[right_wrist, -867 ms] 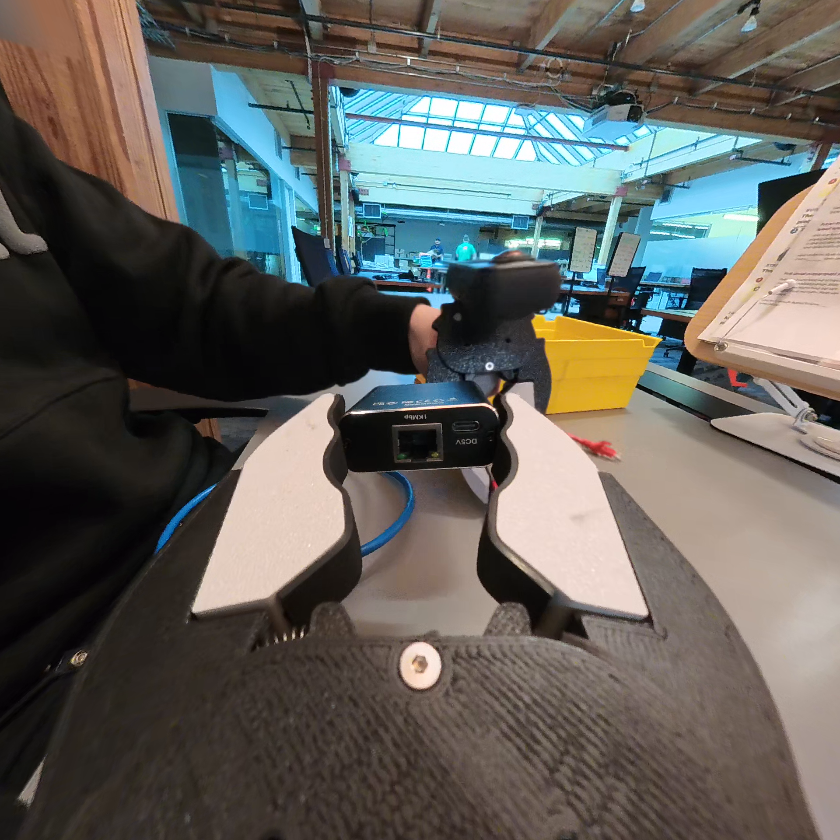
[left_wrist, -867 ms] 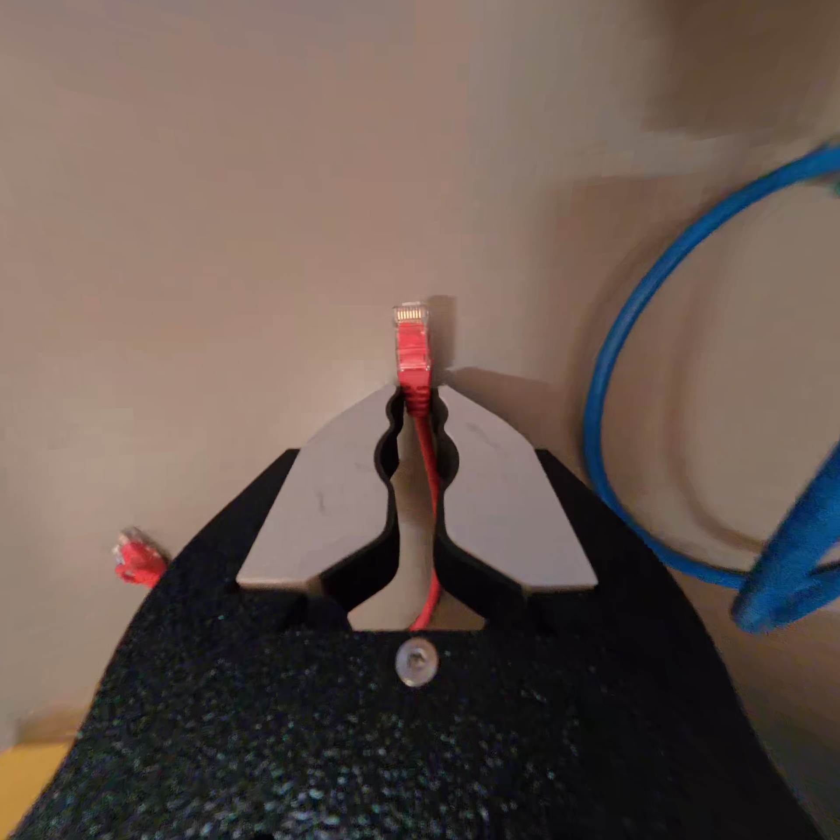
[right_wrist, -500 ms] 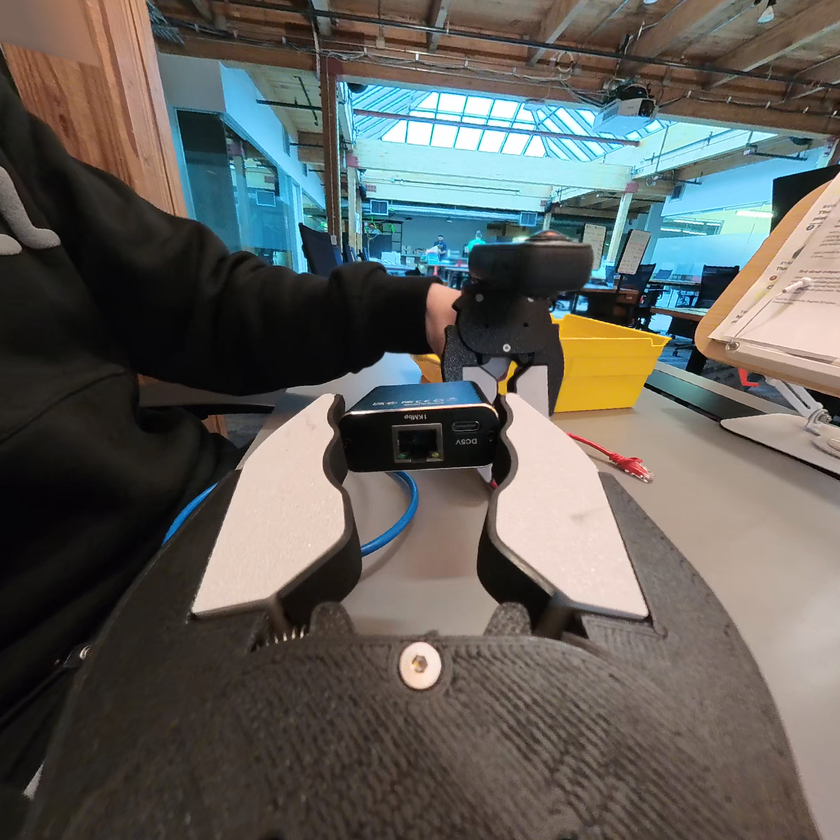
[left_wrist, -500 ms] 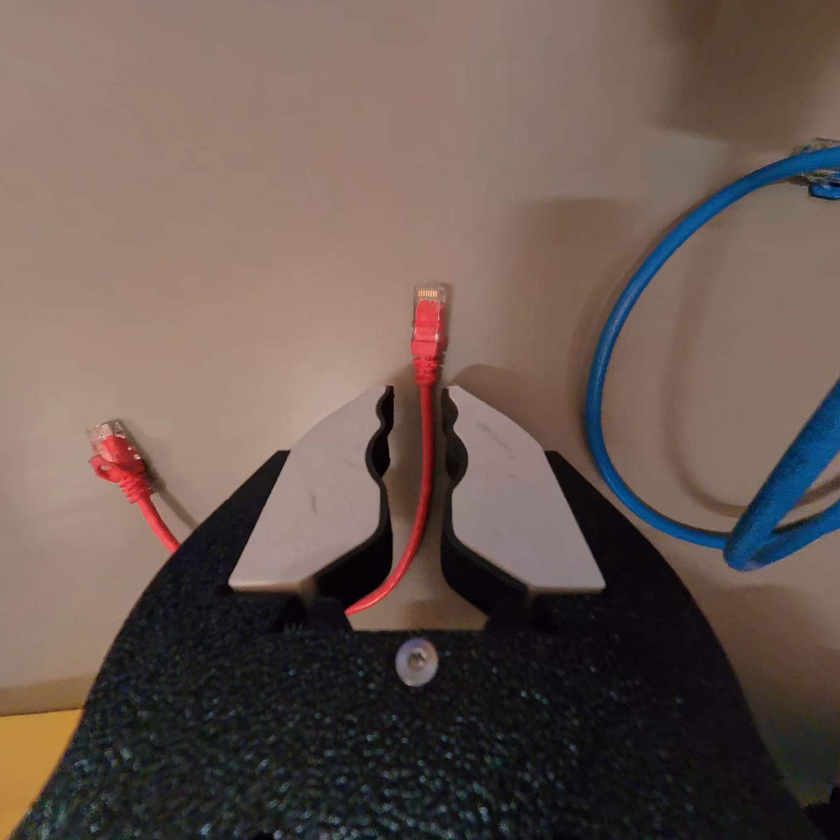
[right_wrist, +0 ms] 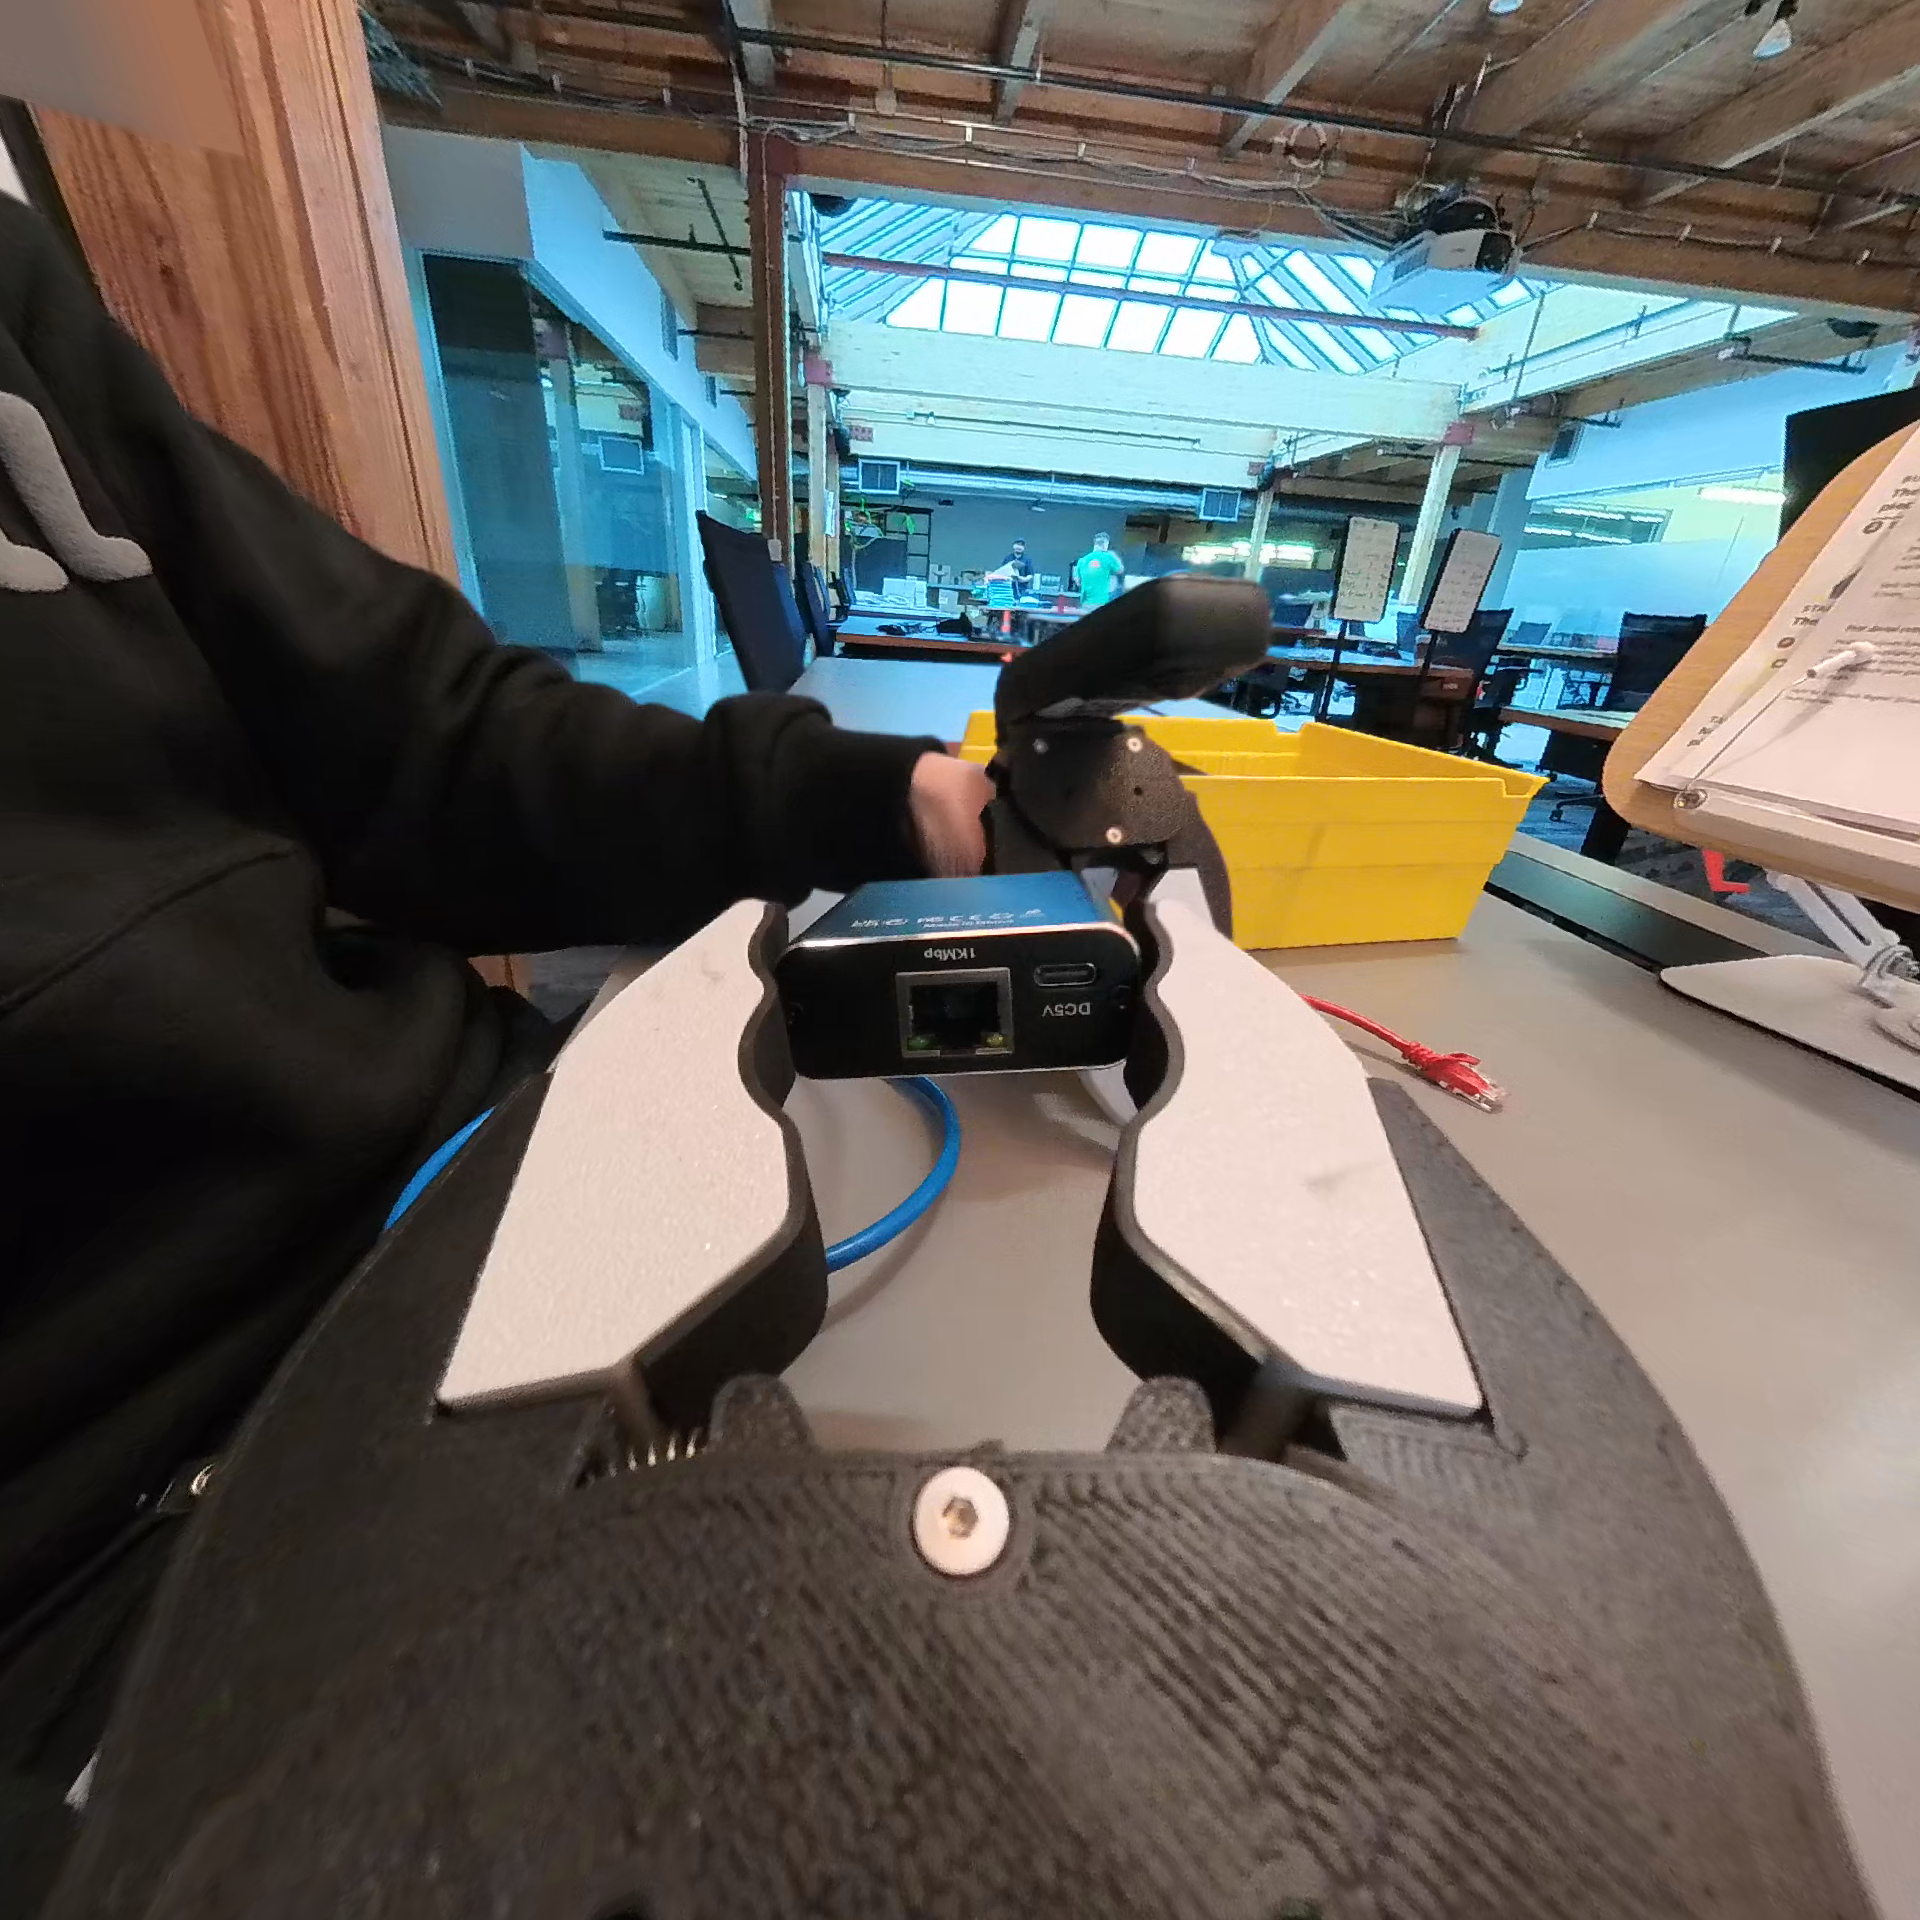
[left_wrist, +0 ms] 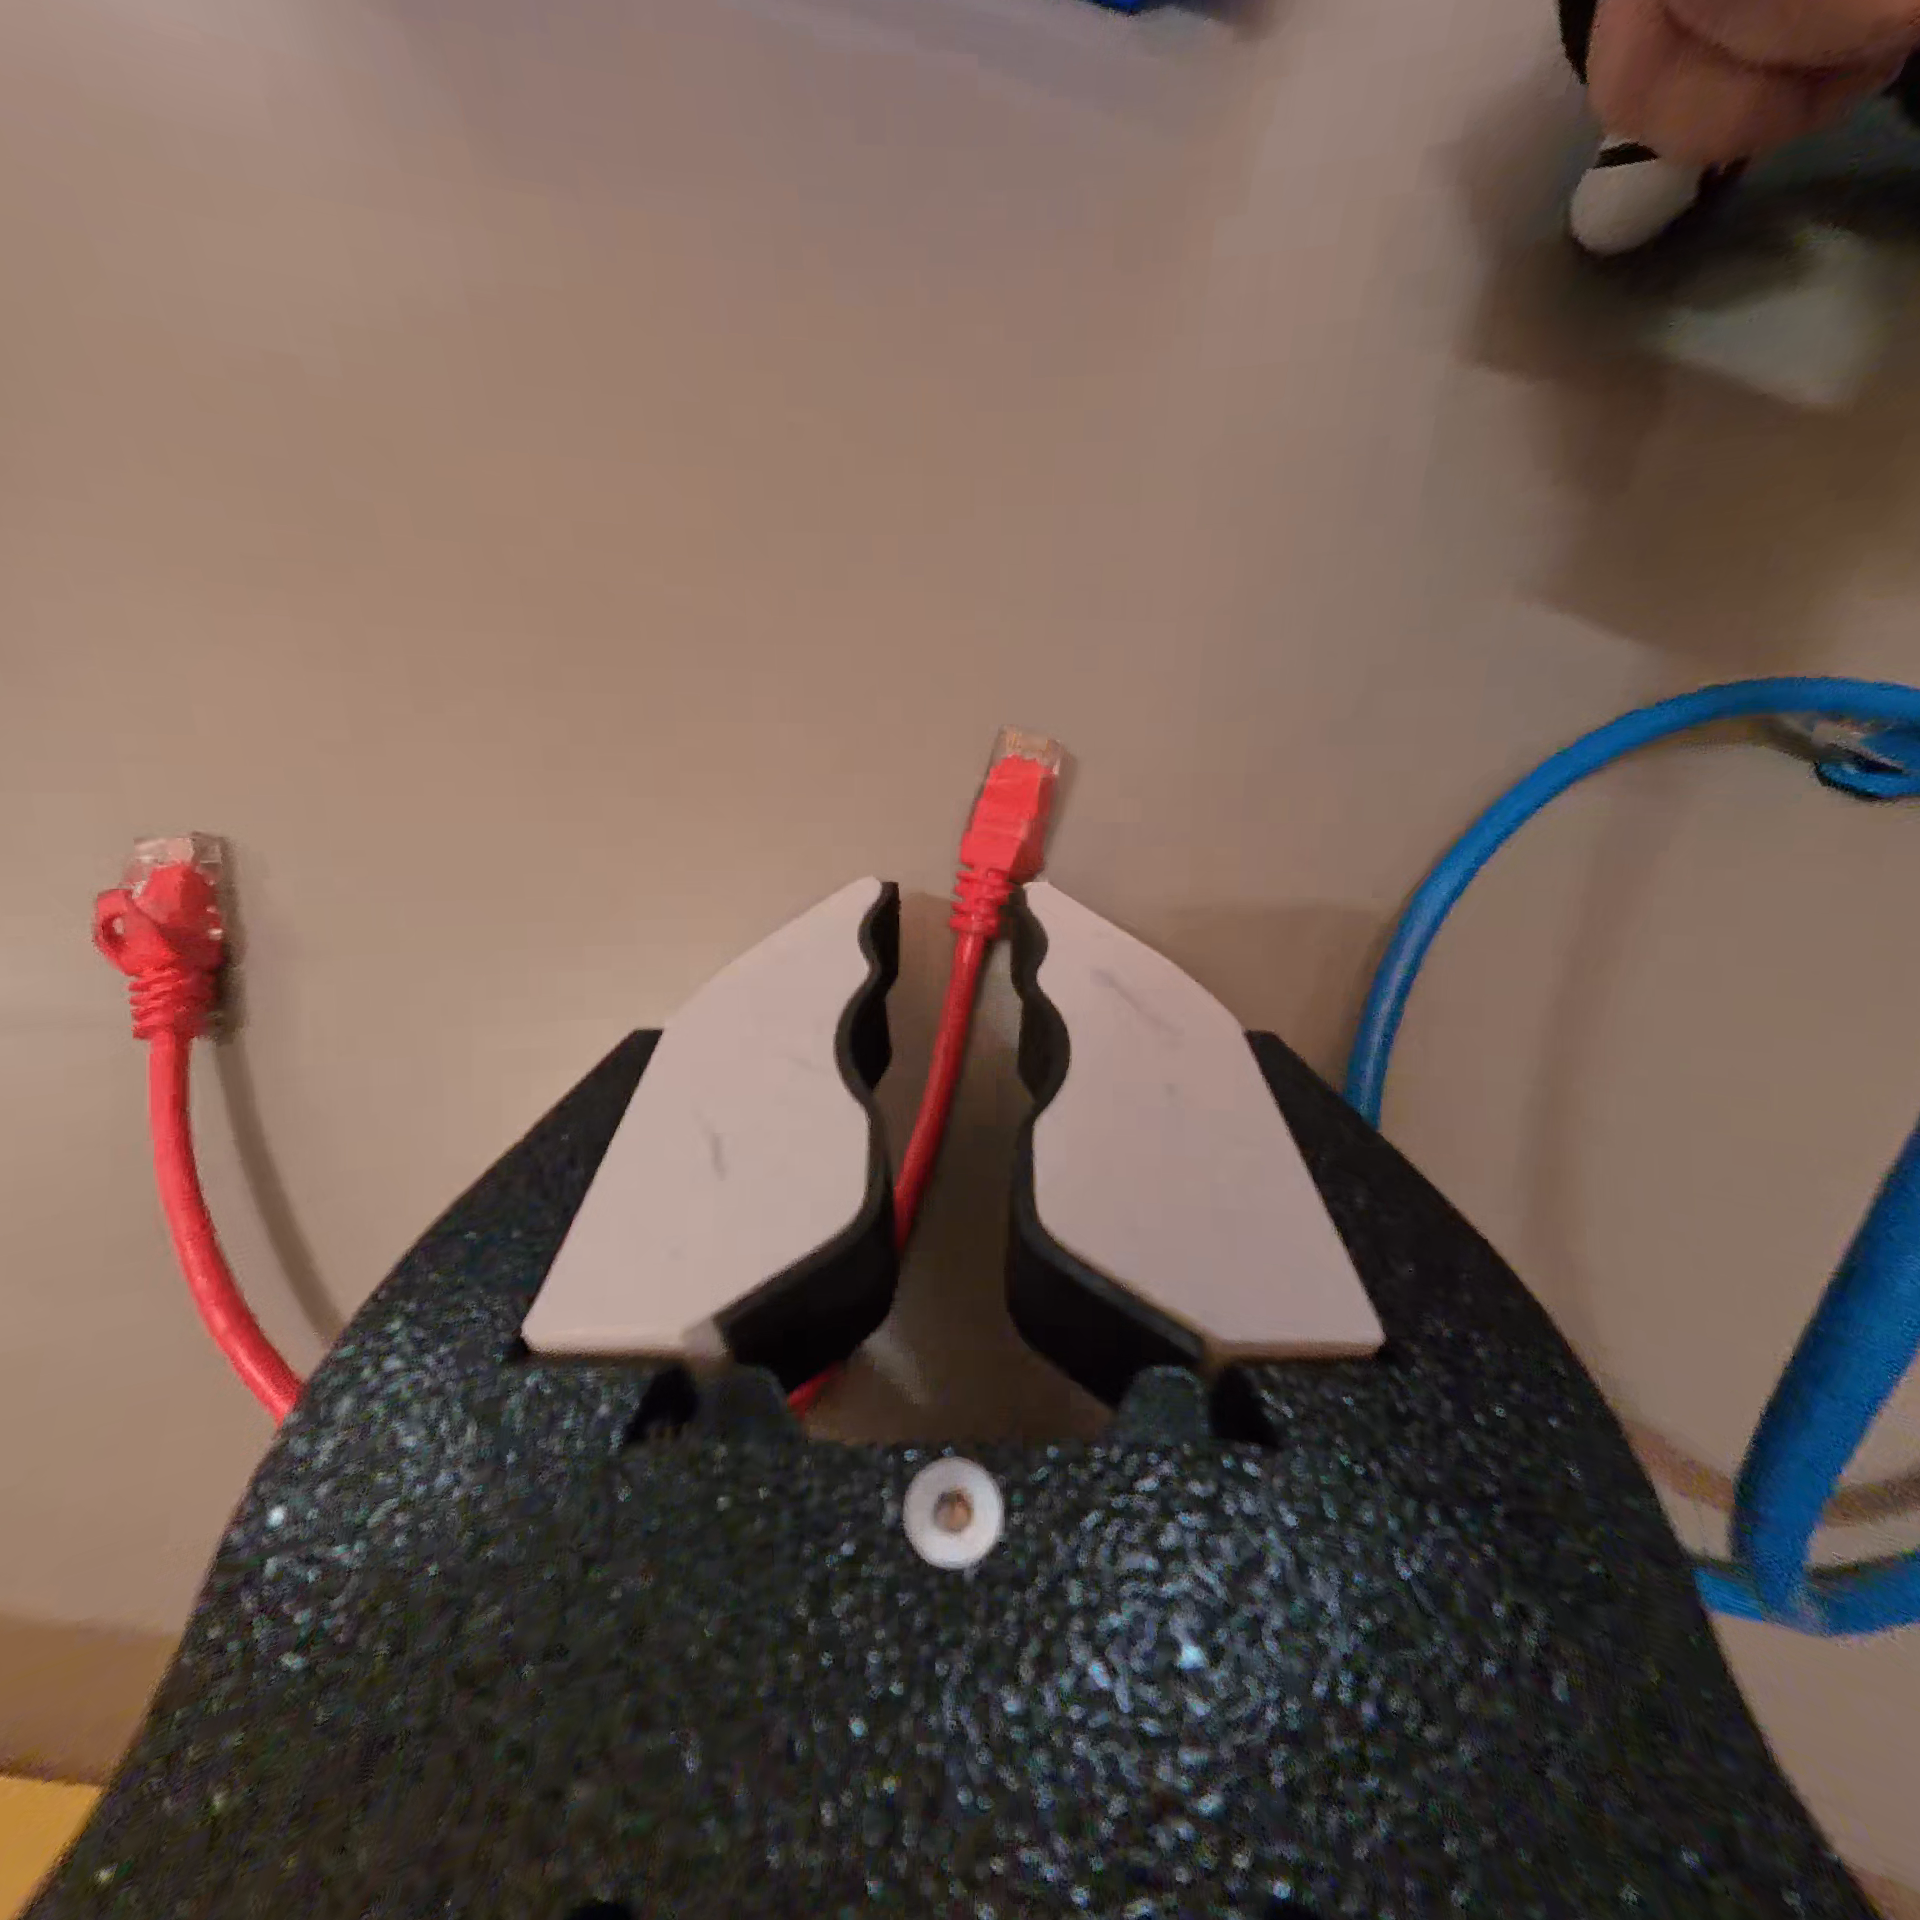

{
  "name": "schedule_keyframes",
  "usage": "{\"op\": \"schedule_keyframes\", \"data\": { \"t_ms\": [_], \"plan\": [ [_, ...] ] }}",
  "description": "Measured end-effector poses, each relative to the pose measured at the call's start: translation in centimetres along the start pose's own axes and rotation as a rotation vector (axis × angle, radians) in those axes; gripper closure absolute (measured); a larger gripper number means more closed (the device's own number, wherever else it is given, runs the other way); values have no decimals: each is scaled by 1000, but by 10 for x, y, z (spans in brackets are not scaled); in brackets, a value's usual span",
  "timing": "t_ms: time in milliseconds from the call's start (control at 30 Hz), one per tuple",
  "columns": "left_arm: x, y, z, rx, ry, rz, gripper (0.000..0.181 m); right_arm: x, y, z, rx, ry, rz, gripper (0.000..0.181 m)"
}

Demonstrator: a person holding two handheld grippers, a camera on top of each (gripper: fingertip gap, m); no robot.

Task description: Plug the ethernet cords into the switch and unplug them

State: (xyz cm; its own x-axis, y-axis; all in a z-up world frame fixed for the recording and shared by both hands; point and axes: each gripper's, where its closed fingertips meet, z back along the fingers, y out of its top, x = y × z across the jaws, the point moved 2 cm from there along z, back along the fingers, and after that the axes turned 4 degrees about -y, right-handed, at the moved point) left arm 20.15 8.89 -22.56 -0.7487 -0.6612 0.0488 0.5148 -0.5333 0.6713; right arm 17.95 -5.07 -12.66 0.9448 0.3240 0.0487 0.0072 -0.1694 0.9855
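In the left wrist view my left gripper [left_wrist: 956,899] is open by a narrow gap. The red ethernet cord [left_wrist: 940,1081] runs loosely between its fingers and lies on the table. Its plug [left_wrist: 1013,805] rests just past the fingertips. The cord's other plug [left_wrist: 171,904] lies at the left. A blue cord [left_wrist: 1455,883] loops at the right. In the right wrist view my right gripper [right_wrist: 966,925] is shut on the black switch [right_wrist: 951,982], held above the table with a port facing the camera. The left gripper's body [right_wrist: 1101,790] shows behind the switch.
A yellow bin [right_wrist: 1351,821] stands on the grey table [right_wrist: 1610,1195] behind the grippers. A document stand [right_wrist: 1787,707] is at the right. A red plug [right_wrist: 1449,1075] lies on the table to the right, and the blue cord [right_wrist: 914,1174] lies under the switch. A hand [left_wrist: 1745,62] shows at the left view's top right.
My left gripper has let go of the red plug, opened slightly and drawn back from the table. The red cord now lies loose. My right gripper has kept hold of the switch.
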Motion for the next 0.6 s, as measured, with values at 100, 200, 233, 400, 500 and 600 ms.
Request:
{"op": "schedule_keyframes", "data": {
  "t_ms": [100, 200, 233, 400, 500, 600],
  "plan": [
    [5, -7, -6, 23, -46, -27, 159, 0, 0, 0, 2, 3, -4, 118],
    [4, -6, -5, 53, -61, -30, 156, -1, 0, 0, 5, 5, -1, 118],
    [5, -6, -6, 54, -71, -36, 157, -1, 0, 0, 4, 5, -1, 118],
    [3, -4, -6, 62, -80, -21, 168, -1, 0, -1, -1, 6, -2, 118],
    [1, -3, -7, 64, -73, 11, 171, 0, 0, -1, -1, -1, -4, 118],
    [10, 2, -5, 76, -26, -71, 171, 4, 0, 0, 4, -23, -17, 118]
  ]
}}
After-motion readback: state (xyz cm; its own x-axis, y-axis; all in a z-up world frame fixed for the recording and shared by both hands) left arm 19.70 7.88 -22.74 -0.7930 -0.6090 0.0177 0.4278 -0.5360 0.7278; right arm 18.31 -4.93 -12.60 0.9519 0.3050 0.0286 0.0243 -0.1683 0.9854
